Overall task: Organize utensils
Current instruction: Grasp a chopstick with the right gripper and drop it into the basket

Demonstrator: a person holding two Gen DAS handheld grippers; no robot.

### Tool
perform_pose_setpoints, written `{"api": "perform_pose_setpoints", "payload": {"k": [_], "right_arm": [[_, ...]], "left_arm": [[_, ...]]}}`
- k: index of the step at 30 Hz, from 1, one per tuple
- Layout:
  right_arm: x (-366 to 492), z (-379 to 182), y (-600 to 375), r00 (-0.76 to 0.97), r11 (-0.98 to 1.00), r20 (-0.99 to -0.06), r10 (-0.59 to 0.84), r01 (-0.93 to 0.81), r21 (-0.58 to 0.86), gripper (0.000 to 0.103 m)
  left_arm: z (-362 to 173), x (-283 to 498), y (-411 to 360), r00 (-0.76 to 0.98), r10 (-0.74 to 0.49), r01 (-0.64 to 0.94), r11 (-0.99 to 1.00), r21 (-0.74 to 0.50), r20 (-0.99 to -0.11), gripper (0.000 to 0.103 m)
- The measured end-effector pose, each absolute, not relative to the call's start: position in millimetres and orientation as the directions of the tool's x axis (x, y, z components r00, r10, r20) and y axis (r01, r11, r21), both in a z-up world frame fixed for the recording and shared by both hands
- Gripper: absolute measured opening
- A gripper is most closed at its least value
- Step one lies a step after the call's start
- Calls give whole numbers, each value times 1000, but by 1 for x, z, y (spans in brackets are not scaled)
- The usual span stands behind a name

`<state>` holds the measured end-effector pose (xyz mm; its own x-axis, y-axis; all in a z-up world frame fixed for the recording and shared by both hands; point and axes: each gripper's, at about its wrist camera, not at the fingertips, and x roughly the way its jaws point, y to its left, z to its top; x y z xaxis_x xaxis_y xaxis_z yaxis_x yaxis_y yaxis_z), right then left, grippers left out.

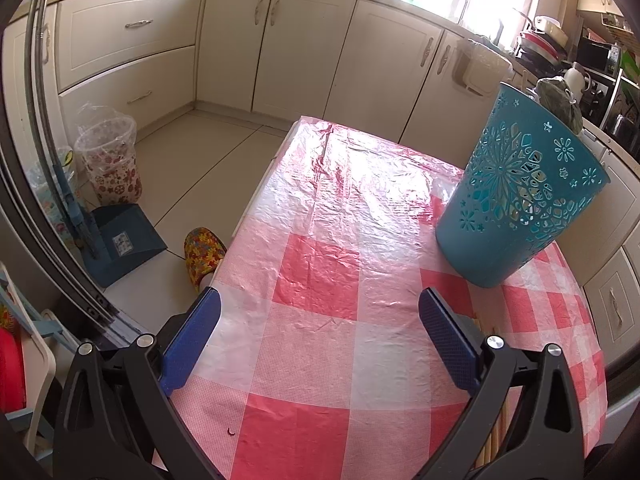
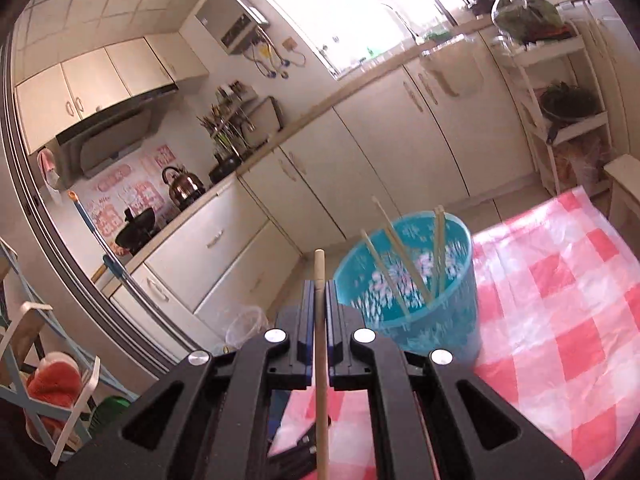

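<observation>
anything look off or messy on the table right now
Nothing spilled or damaged. The teal basket stands upright on the checked tablecloth, with chopsticks leaning loosely inside. The right gripper is shut on one more chopstick.

- Cream base cabinets (image 1: 280, 52) run along the far wall under a pale countertop (image 2: 304, 120), from 9 to 2 o'clock in the left wrist view
- Bright window (image 2: 360, 4) at 12 o'clock in the right wrist view, blown out with daylight; white wall tiles (image 2: 100, 4) at 10 o'clock
- Range hood (image 2: 108, 136) at 9 o'clock, upper cabinets (image 2: 92, 80) above it; kettle (image 2: 182, 188) beneath
- Pale floor tiles (image 1: 192, 160) at 9 o'clock in the left wrist view; white open shelf rack (image 2: 560, 92) at 2 o'clock
</observation>
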<state>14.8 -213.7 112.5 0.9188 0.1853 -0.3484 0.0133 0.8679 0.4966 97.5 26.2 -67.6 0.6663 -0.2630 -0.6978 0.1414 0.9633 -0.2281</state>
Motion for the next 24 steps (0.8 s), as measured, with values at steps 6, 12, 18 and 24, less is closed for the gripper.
{"api": "perform_pose_setpoints", "payload": {"k": [6, 12, 18, 24], "right_arm": [[74, 150, -224, 965, 877, -254, 64, 66, 476, 6], [99, 130, -234, 947, 892, -312, -74, 202, 404, 6], [101, 123, -237, 934, 897, -329, -140, 260, 356, 6], [108, 125, -235, 930, 907, -334, -152, 266, 326, 6]], "left_arm": [[-68, 98, 27, 665, -270, 140, 961, -238, -696, 95], [-68, 98, 28, 666, -278, 145, 958, -246, -692, 95], [-68, 99, 29, 666, -284, 145, 956, -254, -690, 95], [-68, 99, 29, 666, -284, 144, 956, -255, -690, 95]]}}
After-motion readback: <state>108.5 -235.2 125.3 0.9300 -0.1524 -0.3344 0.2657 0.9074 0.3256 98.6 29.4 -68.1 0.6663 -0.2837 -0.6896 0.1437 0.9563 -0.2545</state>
